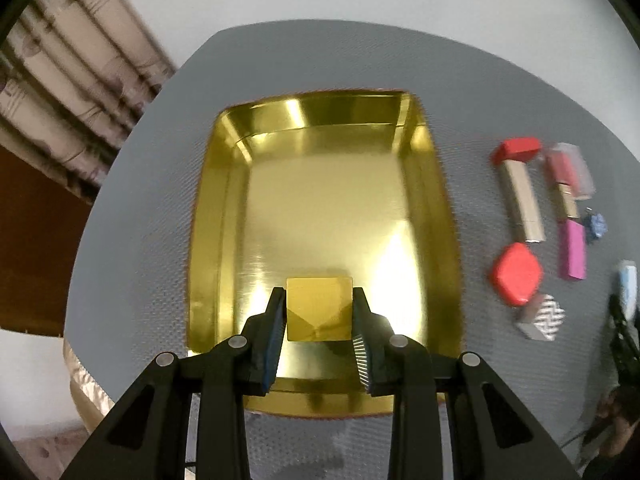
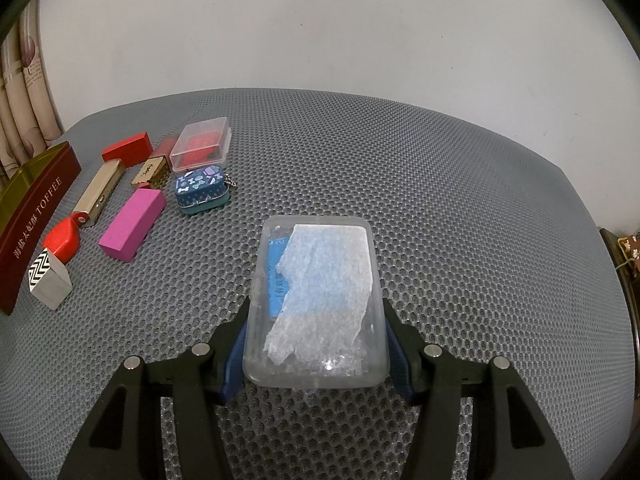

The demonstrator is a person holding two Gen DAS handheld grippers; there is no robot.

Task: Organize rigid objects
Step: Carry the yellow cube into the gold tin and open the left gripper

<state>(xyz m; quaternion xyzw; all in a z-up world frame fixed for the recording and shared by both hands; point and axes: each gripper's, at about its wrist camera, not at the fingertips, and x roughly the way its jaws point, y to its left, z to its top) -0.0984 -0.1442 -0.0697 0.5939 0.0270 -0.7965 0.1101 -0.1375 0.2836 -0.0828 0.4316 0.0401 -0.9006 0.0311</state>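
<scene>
My left tool (image 1: 319, 312) is clamped on a small gold cube (image 1: 319, 309) held just above the near end of the gold toffee tin tray (image 1: 224, 216), so the cube's drop point lies directly below. My right tool (image 2: 316, 332) grips a clear plastic case (image 2: 318, 300) by its long sides, its long axis pointing straight ahead over the grey mesh table (image 2: 460, 220). The tray (image 2: 36, 208) lies to the case's left beyond the pink block (image 2: 132, 224), so I judge that move runs leftward.

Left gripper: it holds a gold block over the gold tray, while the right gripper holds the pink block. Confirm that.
Not the pink block. The right wrist view shows the right gripper clamping a clear plastic case; the pink block lies on the mat. The left gripper does hold the gold block over the gold tray.
</scene>
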